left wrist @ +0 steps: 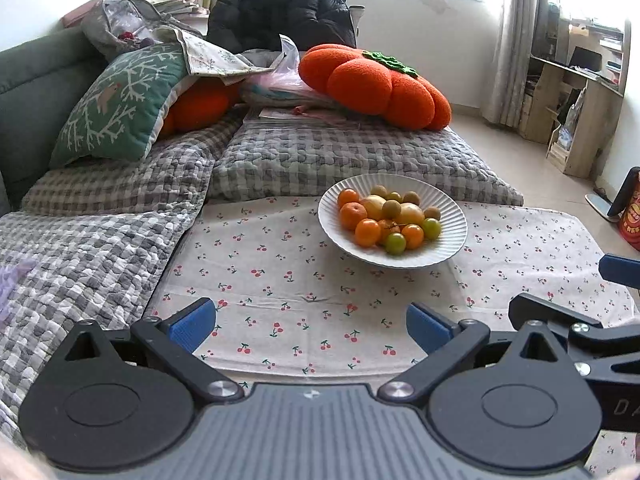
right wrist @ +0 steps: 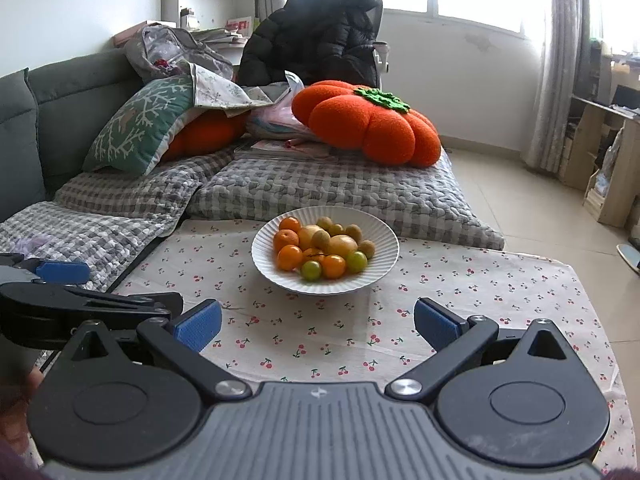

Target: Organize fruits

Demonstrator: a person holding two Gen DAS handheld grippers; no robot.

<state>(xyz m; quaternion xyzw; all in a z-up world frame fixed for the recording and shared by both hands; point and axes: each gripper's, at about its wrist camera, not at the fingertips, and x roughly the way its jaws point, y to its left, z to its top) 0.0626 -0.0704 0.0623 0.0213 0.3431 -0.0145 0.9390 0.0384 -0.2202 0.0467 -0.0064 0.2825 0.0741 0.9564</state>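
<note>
Both grippers, left gripper (left wrist: pixel 311 324) and right gripper (right wrist: pixel 318 323), hover low with fingers spread wide, holding nothing. Past them on the cherry-print cloth (left wrist: pixel 280 300) sits one white ribbed plate (right wrist: pixel 384 264) (roughly five oranges (right wrist: pixel 290 257), two green fruits (right wrist: pixel 311 270), two yellow ones, several brownish). Behind, one pumpkin cushion (right wrist: pixel 368 124).

White ribbed plate (right wrist: pixel 384 240) on cherry-print cloth (right wrist: pixel 460 292), 12 o'clock of right gripper. Mixed small fruits (right wrist: pixel 320 248) in plate. Orange pumpkin cushion (right wrist: pixel 368 124) behind, on grey checked mattress (right wrist: pixel 320 188).
</note>
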